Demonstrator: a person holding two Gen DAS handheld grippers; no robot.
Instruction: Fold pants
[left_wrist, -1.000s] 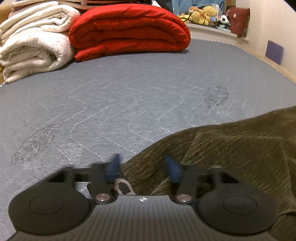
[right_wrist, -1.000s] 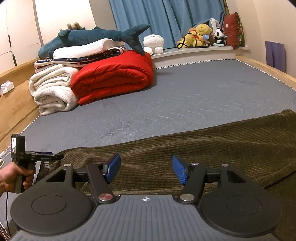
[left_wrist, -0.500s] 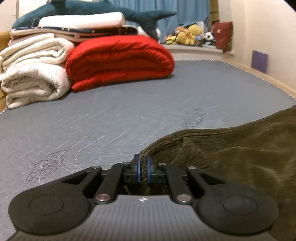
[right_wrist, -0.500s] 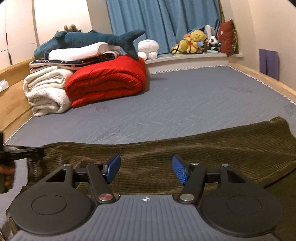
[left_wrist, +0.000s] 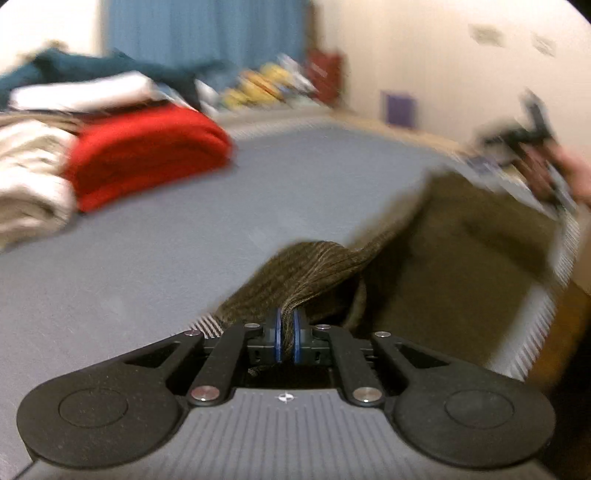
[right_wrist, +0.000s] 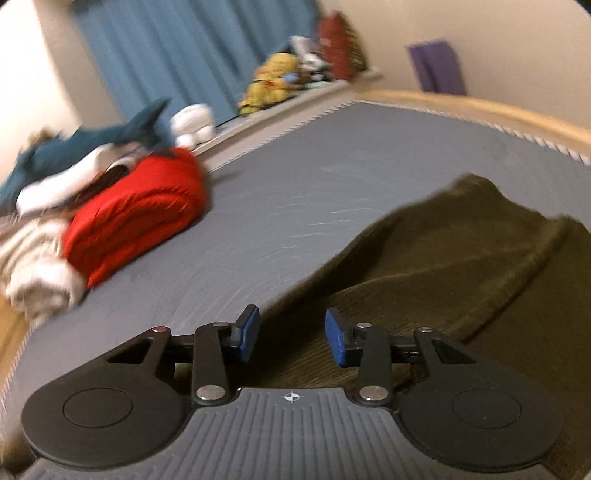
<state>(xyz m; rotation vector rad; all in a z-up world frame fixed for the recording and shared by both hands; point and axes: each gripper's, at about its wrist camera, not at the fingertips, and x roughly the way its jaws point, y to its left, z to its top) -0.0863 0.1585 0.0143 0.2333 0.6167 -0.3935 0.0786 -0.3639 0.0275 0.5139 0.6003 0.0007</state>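
Item: brown corduroy pants, on grey bed. L claw clamped on bunched end, lifted. R claw half-spread, jaws just been closing, nothing pinched; fabric beneath, prob. not touching (blurry). Step: first fold-over. Next: R grips, carry across.

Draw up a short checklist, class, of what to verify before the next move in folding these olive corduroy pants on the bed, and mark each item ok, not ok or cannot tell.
1. Left gripper clamped on the pants: ok, the cloth is pinched between its pads and lifted.
2. Right gripper gripping cloth: not ok, its jaws have just been closing but stand apart, with the pants below them.
3. Free mattress beside the pants: ok.
4. Red blanket away from the pants: ok.
5. Pants lying flat, without wrinkles: cannot tell, the views are blurred.
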